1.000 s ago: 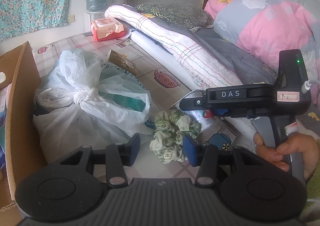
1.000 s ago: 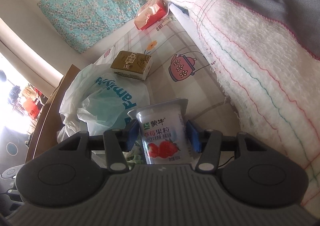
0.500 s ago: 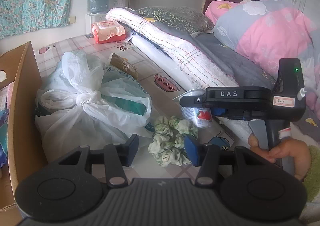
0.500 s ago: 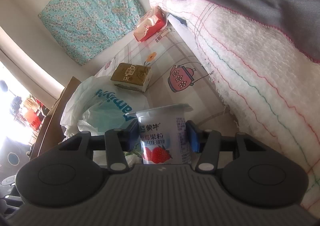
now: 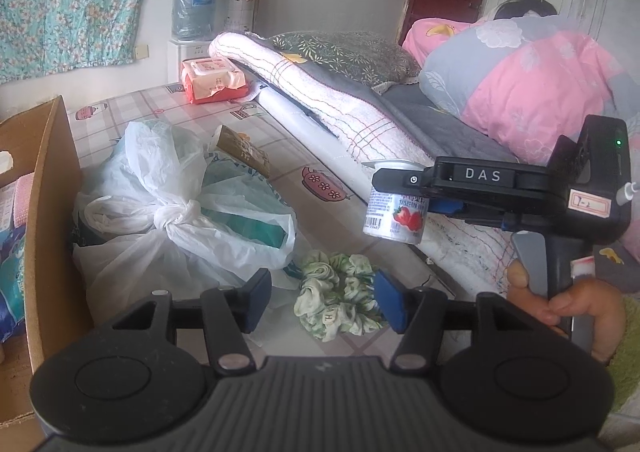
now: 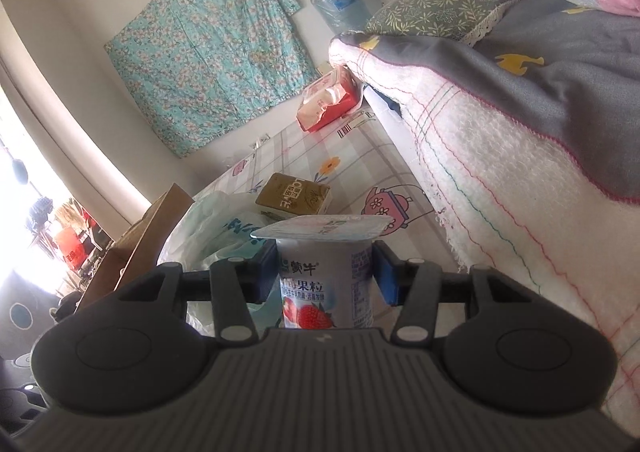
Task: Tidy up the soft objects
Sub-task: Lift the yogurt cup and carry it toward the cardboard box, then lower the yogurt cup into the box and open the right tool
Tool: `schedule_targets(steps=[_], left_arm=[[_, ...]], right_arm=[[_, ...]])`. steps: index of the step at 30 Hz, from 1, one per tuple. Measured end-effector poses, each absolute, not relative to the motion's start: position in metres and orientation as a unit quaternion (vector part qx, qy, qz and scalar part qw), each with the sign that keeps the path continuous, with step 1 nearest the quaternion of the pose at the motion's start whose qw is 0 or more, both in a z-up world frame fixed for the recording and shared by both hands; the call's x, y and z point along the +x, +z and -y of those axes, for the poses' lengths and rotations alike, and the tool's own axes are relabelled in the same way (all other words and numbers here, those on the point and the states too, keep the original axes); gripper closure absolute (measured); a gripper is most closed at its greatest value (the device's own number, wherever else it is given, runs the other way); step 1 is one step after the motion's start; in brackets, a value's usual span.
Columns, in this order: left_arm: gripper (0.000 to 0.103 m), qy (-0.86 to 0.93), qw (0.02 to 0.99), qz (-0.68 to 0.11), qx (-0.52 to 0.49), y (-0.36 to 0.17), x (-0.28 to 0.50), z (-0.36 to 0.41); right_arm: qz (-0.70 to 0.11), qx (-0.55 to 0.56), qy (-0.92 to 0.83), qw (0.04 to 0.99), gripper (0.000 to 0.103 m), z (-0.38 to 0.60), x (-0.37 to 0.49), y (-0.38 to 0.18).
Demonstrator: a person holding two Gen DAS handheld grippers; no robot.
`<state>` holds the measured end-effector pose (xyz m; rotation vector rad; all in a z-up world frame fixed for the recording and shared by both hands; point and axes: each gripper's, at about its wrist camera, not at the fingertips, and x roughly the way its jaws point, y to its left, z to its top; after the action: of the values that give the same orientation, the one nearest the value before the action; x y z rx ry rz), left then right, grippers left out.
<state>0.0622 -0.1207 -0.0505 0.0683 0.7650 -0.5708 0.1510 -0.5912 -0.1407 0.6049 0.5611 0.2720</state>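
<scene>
The green scrunchie (image 5: 340, 296) lies on the patterned worktop (image 5: 168, 116) between the left gripper (image 5: 322, 300)'s blue fingers (image 5: 390, 302), which are opening and spread wider than it. The right gripper (image 6: 326, 278) grips a strawberry yogurt cup (image 6: 326, 284) held clear of the worktop, farther right. White plastic bags (image 5: 160, 204) sit left, beside a cardboard box (image 5: 52, 212); folded blankets (image 5: 320, 92) lie far right.
</scene>
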Motion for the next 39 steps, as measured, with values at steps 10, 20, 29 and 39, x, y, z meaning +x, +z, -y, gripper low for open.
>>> schedule_targets(steps=[10,20,29,39], left_arm=[[0.037,-0.288,0.891,-0.35,-0.003,-0.012,0.054,0.094],[0.01,-0.272,0.906,-0.322,-0.051,0.07,0.06,0.016],[0.009,-0.281,0.877,-0.38,-0.083,0.083,0.07,-0.018],[0.006,-0.304,0.842,-0.441,-0.067,0.064,0.08,-0.062]], right_arm=[[-0.236,0.251,0.18,0.921,0.055,0.572,0.124,-0.102],[-0.223,0.215,0.323,0.894,0.054,0.518,0.112,-0.062],[-0.212,0.123,0.463,0.852,0.055,0.442,0.095,-0.02],[-0.203,0.042,0.545,0.813,0.055,0.379,0.062,0.011]])
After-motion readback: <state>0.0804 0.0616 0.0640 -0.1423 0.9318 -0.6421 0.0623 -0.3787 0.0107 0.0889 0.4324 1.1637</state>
